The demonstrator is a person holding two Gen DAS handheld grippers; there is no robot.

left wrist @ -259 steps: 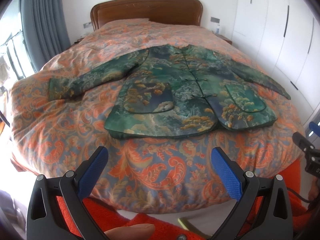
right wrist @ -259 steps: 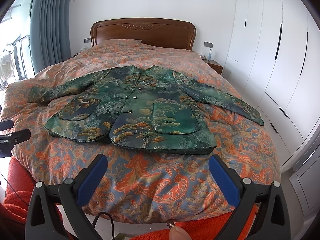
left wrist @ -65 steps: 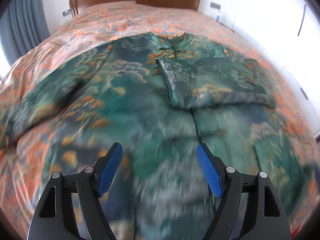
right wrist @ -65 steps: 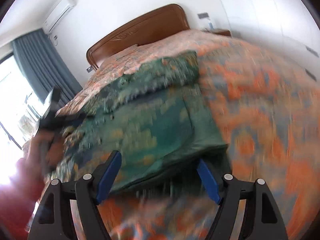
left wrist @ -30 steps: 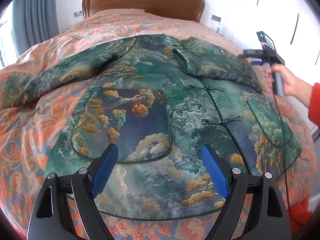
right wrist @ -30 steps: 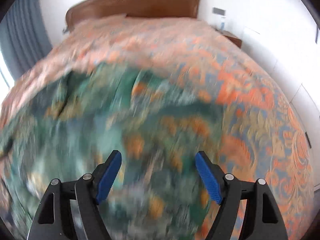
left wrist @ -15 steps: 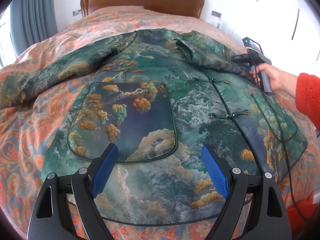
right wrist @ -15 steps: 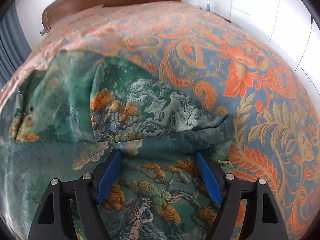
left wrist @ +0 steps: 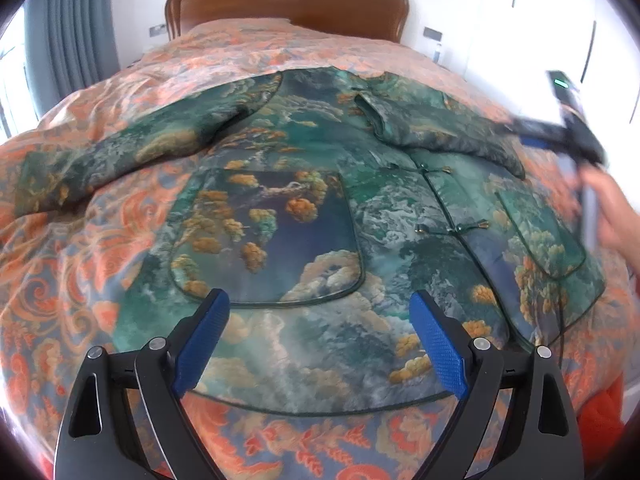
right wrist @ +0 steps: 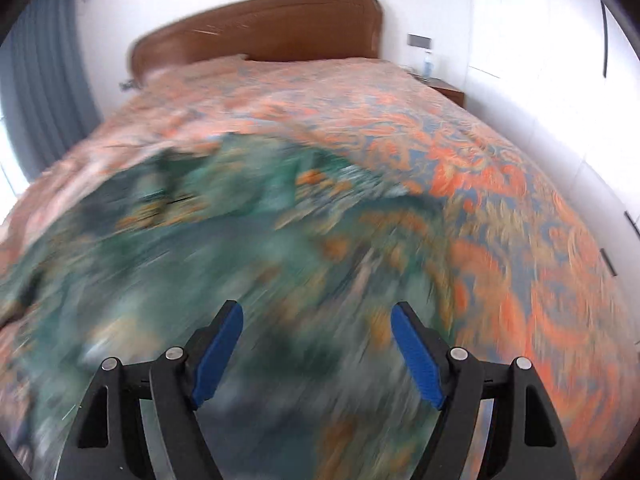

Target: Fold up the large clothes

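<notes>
The left gripper [left wrist: 318, 338] is seen nearest, poised over the hem of the green brocade jacket [left wrist: 328, 208]; its blue jaws are being opened wider, with nothing pinched between them. In the right wrist view the right gripper [right wrist: 316, 350] is held wide and empty above the jacket's far side, though that view is badly blurred. The jacket is spread face up on the orange paisley bedspread [left wrist: 80, 248]. One sleeve [left wrist: 436, 132] is laid folded across the chest; the other sleeve [left wrist: 132, 152] is stretched out flat on the bedspread. Beyond, the wooden headboard [left wrist: 288, 4] is seen. The sleeve-folding step is judged half done. Next, the outstretched cuff would need to be pinched by the left gripper and carried across the chest.
</notes>
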